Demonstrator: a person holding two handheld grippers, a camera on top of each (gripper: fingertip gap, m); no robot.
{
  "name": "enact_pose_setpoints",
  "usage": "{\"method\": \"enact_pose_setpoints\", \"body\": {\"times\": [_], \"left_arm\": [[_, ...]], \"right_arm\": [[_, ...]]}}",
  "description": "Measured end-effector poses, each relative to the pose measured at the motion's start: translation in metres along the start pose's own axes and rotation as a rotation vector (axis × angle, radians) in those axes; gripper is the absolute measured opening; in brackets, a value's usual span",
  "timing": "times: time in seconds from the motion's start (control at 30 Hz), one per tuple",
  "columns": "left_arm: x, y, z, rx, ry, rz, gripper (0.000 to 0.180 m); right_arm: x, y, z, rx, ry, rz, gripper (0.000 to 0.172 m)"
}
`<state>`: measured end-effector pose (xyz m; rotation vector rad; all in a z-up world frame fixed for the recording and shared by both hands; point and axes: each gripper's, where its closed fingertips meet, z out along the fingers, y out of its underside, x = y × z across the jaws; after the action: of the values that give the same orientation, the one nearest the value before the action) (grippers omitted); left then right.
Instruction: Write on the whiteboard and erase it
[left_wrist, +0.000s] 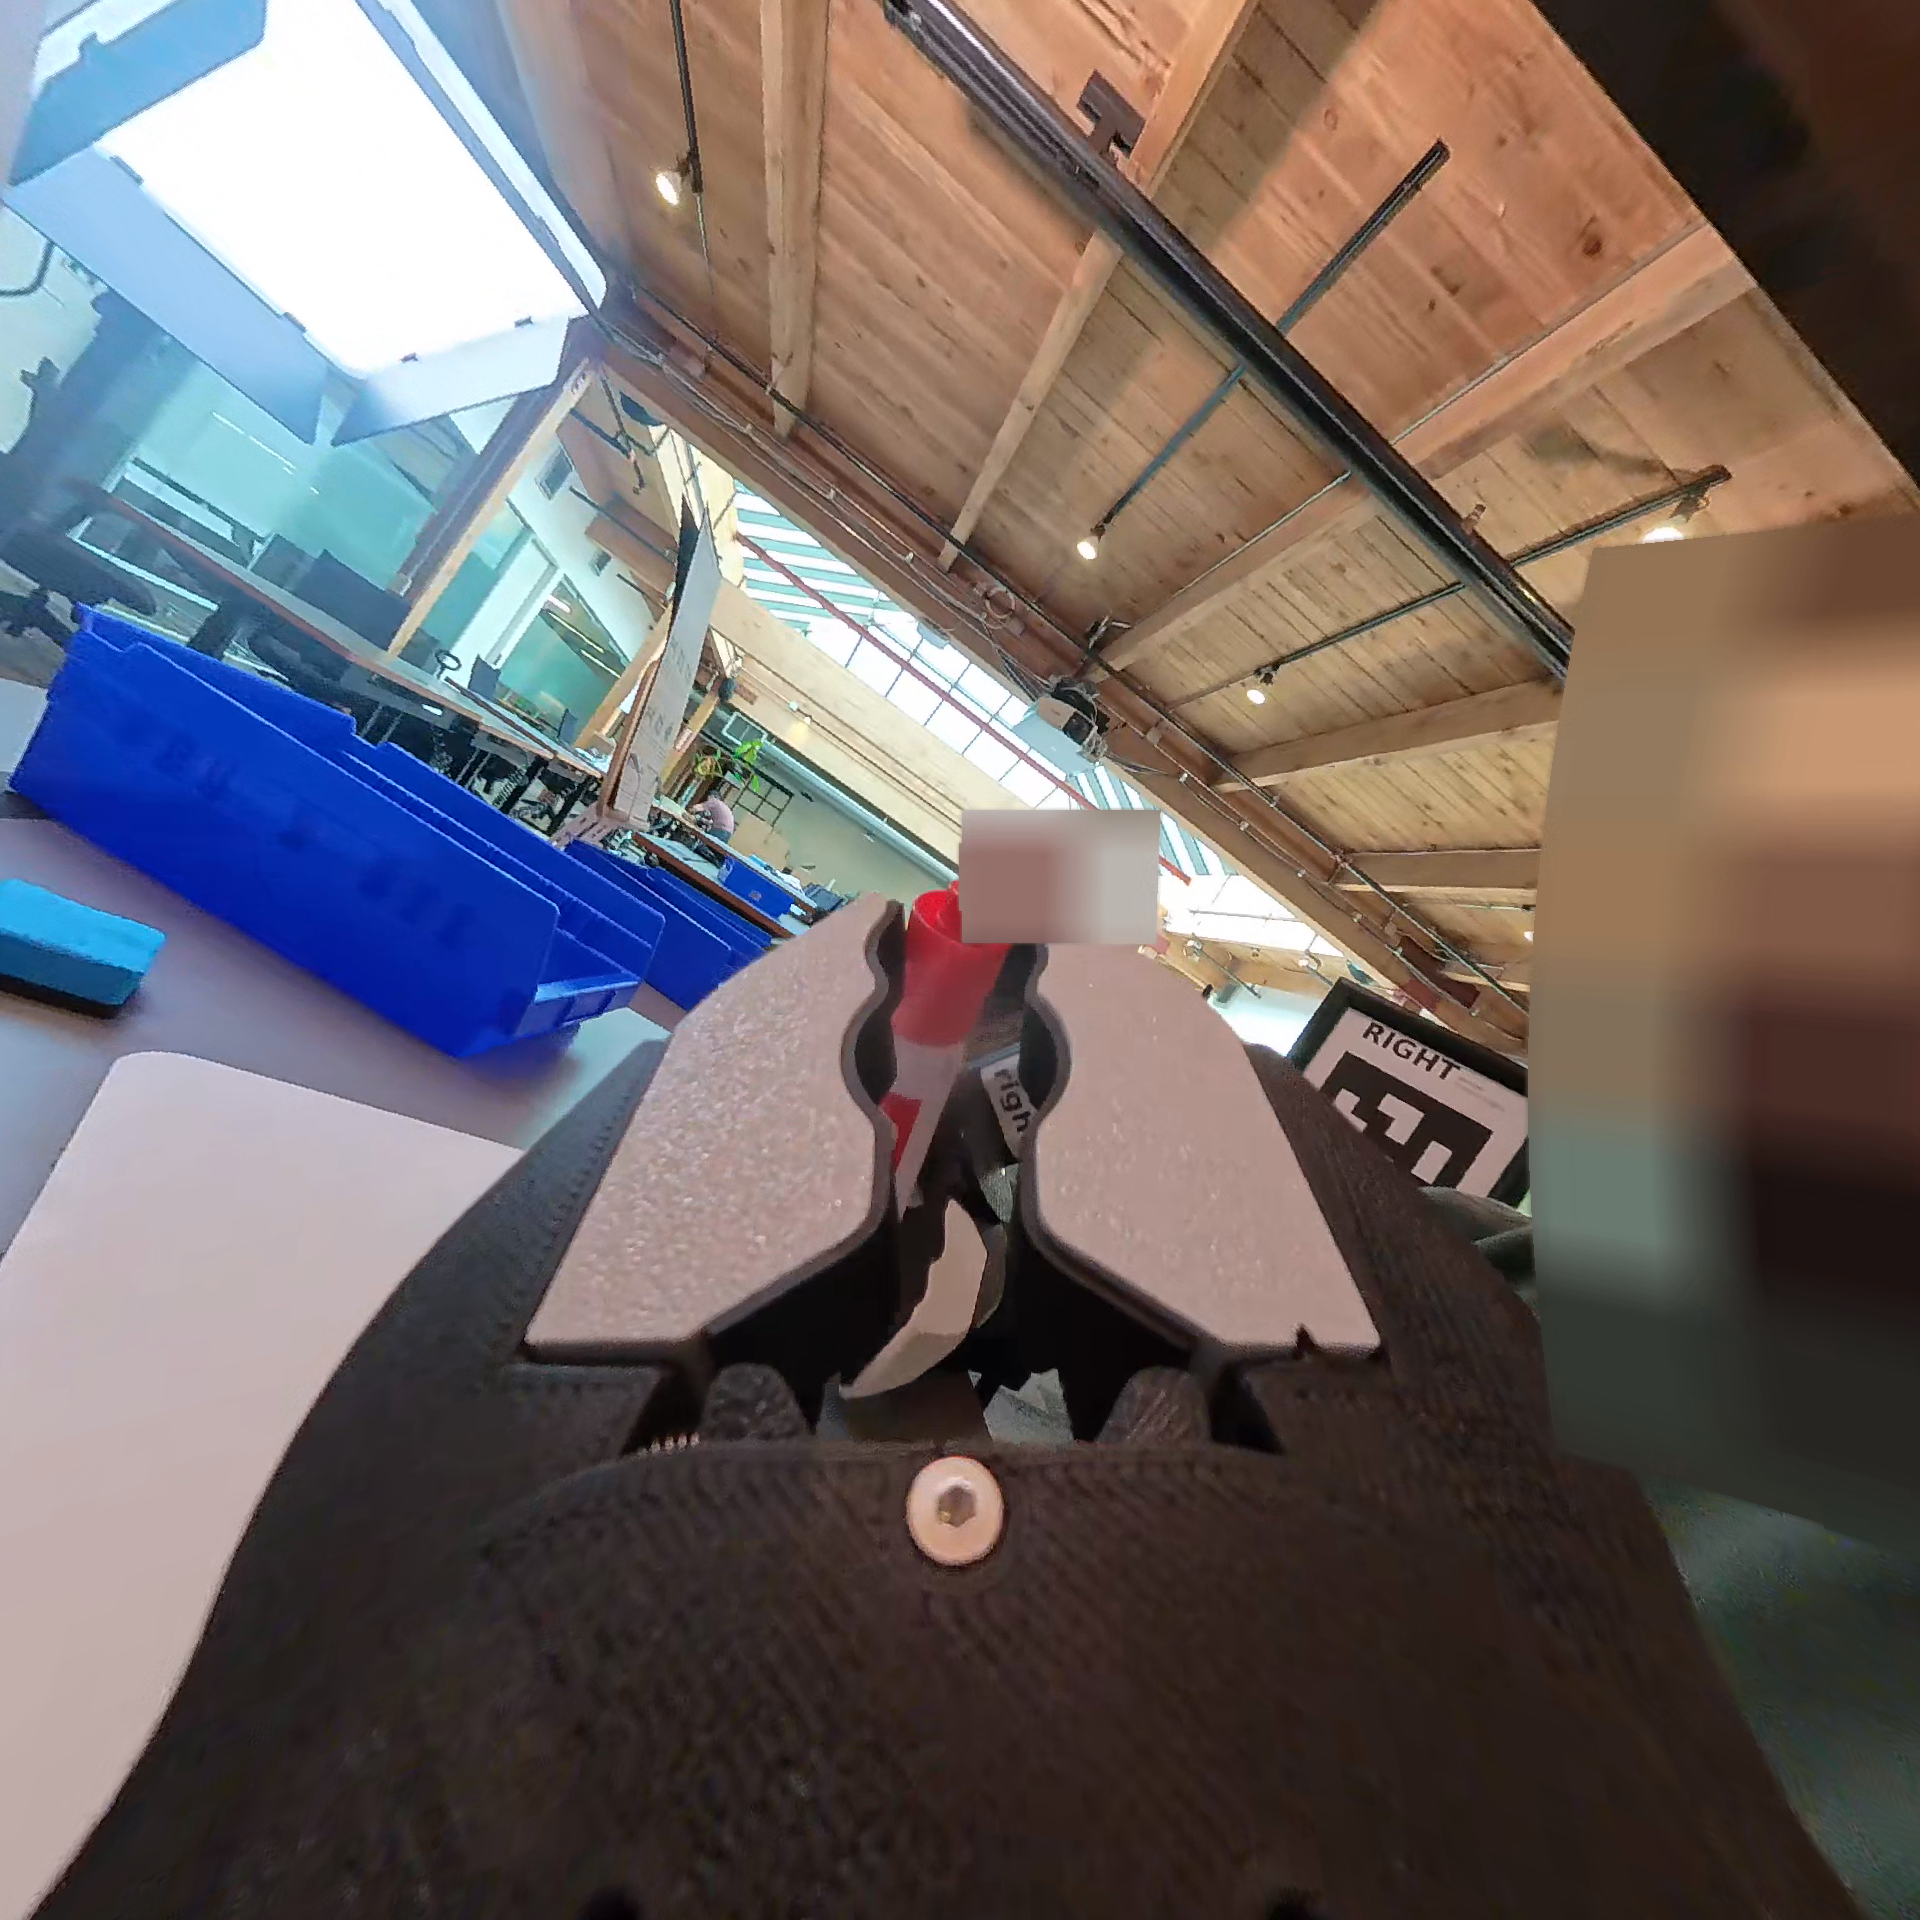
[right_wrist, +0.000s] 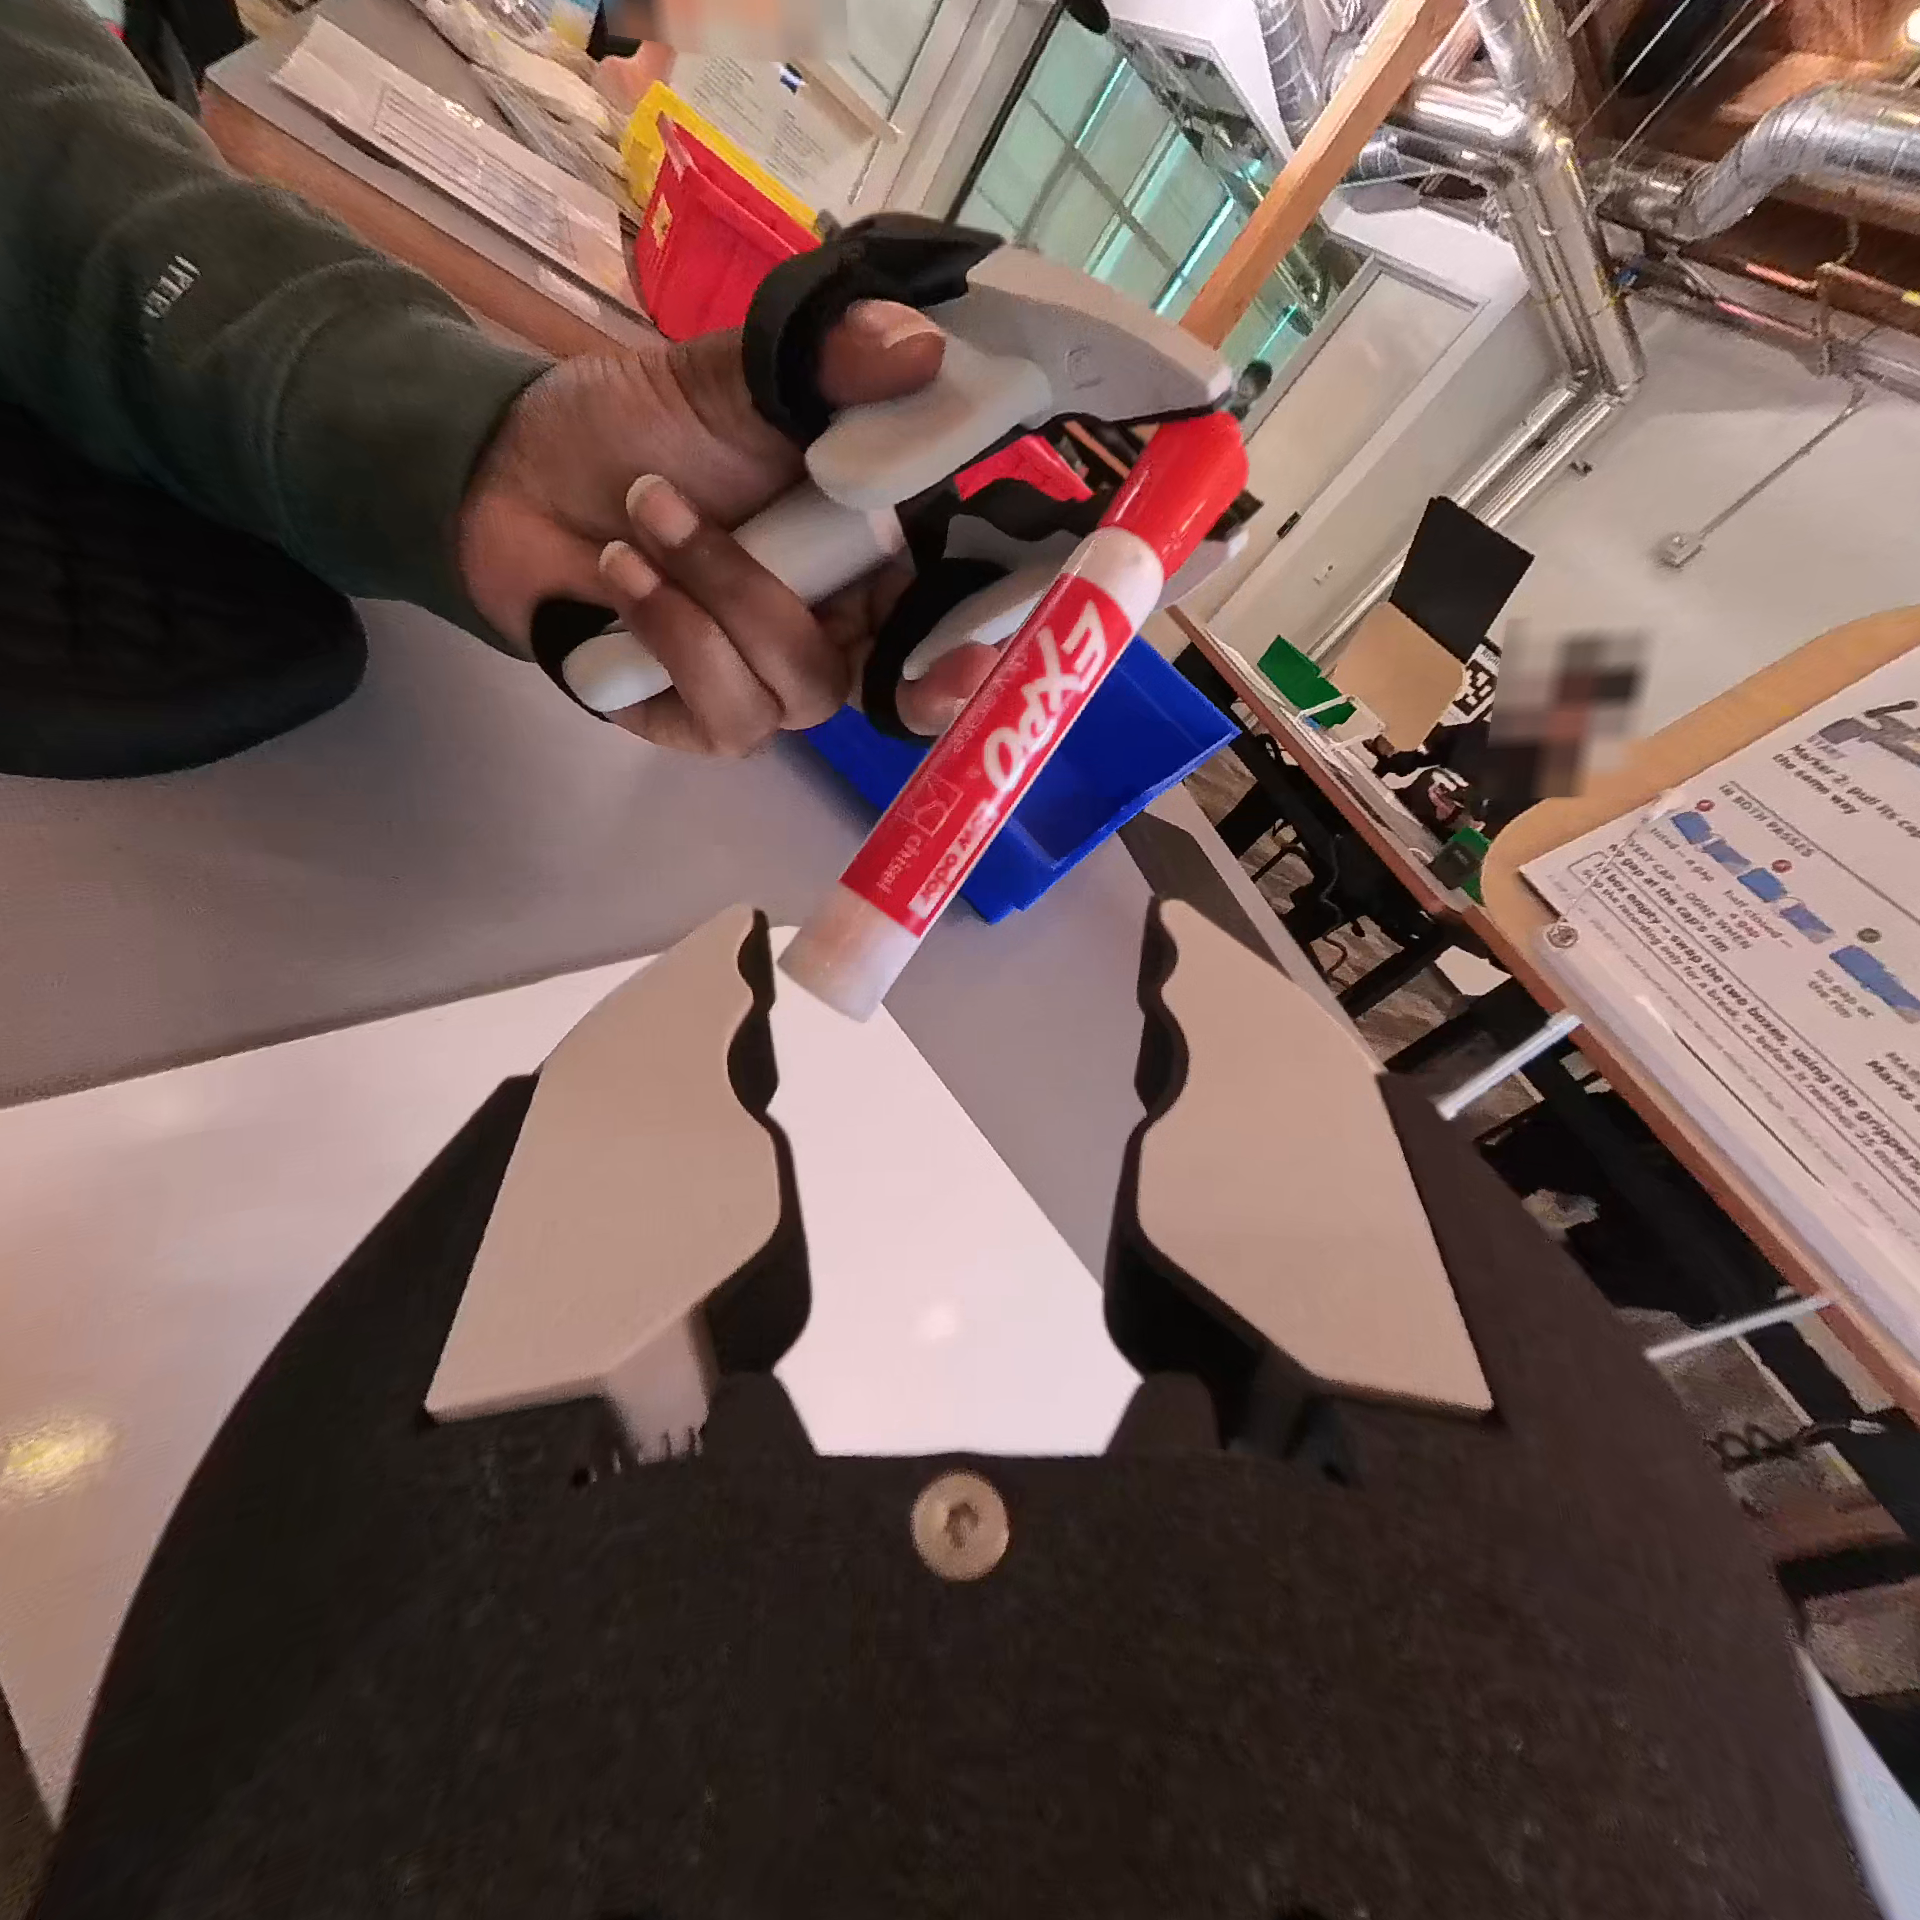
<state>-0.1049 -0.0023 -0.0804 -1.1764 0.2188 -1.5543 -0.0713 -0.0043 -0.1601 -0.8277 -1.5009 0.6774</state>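
A red-and-white marker (right_wrist: 997, 748) hangs in the air above the whiteboard (right_wrist: 260, 1195). My left gripper (right_wrist: 1205, 436), held by a hand, is shut on the marker's red cap end. In the left wrist view the red cap (left_wrist: 940, 987) sits between the left gripper's (left_wrist: 956, 935) fingers. My right gripper (right_wrist: 956, 935) is open wide. The marker's white tail end lies just beyond its left fingertip (right_wrist: 727, 956), and neither pad presses on it. The whiteboard (left_wrist: 208, 1247) lies flat on the grey table (right_wrist: 312, 831).
A blue eraser (left_wrist: 73, 940) lies on the table left of the whiteboard, by long blue bins (left_wrist: 312, 831). A small blue bin (right_wrist: 1101, 790) stands behind the marker. Red and yellow bins (right_wrist: 707, 239) stand farther back. A printed sheet on a board (right_wrist: 1766, 935) is at the right. Across from one pair of fingers to the other is roughly 9 centimeters.
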Motion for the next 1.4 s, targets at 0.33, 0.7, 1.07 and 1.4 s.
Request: {"method": "enact_pose_setpoints", "body": {"times": [0.33,0.7,1.07,1.4], "left_arm": [[-0.02,0.004,-0.006,-0.03,-0.079,-0.043,0.02],[-0.021,0.01,-0.002,-0.042,-0.089,-0.05,0.019],[-0.016,0.004,-0.002,-0.011,-0.095,0.04,0.019],[-0.047,0.02,-0.014,-0.246,-0.222,0.32,0.02]], "right_arm": [[0.03,-0.015,-0.015,0.065,0.144,-0.016,0.021],[0.017,-0.023,-0.019,0.11,0.017,0.052,0.054],[0.012,0.006,-0.005,-0.061,0.01,0.15,0.022],[0.028,0.021,-0.02,-0.138,-0.019,0.152,0.019]]}}
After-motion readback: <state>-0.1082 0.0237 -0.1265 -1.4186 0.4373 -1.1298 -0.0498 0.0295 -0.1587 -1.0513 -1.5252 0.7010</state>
